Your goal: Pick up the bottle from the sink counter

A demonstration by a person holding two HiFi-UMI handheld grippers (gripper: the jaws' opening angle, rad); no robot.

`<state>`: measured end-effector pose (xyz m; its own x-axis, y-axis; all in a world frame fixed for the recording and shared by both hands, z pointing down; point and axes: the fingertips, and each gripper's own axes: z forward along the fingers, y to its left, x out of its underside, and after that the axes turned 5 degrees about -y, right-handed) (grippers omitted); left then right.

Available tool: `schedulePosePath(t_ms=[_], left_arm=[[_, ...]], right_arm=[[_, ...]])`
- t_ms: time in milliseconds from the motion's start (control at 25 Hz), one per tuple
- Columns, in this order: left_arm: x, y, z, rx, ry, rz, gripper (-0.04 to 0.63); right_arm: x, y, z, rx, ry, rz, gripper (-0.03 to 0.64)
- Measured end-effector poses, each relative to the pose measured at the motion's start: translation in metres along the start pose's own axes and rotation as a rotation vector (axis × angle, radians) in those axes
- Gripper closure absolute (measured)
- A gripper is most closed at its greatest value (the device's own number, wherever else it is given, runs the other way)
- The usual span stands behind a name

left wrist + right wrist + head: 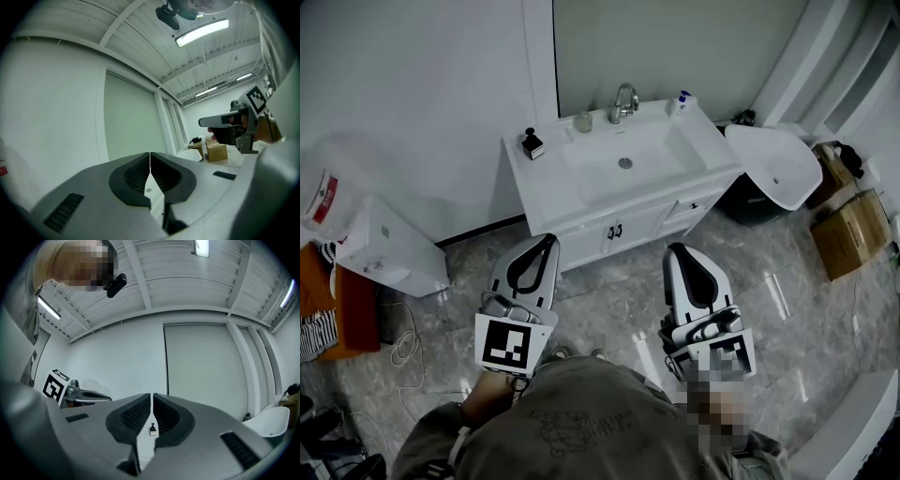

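The left gripper (543,242) and right gripper (679,249), both pressed together and empty, hung well short of the sink counter (540,190); its upright dark-capped bottle (531,143) stood ahead, nearer the left.

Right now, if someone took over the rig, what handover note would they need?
Grippers: the left gripper is shut and empty; the right gripper is shut and empty. Both are over the floor, short of the vanity.
Things: a blue-capped bottle stands at the back right corner of the sink counter, right of the faucet. A dark-topped bottle stands on the counter's left side.
Done: nothing has been picked up.
Left: step closer, open a gripper, close it on the bottle and lift. I cannot tell which bottle is meant.
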<state>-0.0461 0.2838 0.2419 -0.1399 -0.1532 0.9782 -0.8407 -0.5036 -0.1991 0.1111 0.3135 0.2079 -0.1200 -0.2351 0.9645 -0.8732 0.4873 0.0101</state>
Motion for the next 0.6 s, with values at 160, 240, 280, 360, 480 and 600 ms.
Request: schedulePosePath(t_ms=[160,240,280,360,480,600], left_arm=[[0.003,-0.013,0.007,-0.013,0.013,-0.001,0.577],[0.003,-0.02,0.008,-0.023,0.016,-0.006,0.577],[0.004,-0.023,0.009,-0.028,0.018,-0.007,0.577],[0.006,-0.027,0.01,-0.036,0.023,-0.006,0.577],[0.007,-0.029,0.014,-0.041,0.024,0.005,0.575],[0.007,-0.03,0.018,-0.039,0.013,0.002,0.575]], right_arm=[[0.011,-0.02,-0.012,0.016,0.028,0.007,0.58],[0.01,-0.027,-0.02,0.024,0.015,0.016,0.58],[0.009,-0.03,-0.023,0.025,0.008,0.022,0.58],[0.011,-0.036,-0.028,0.028,0.005,0.029,0.58],[0.011,-0.042,-0.029,0.026,-0.011,0.047,0.58],[0.016,-0.046,-0.029,0.027,0.006,0.038,0.58]])
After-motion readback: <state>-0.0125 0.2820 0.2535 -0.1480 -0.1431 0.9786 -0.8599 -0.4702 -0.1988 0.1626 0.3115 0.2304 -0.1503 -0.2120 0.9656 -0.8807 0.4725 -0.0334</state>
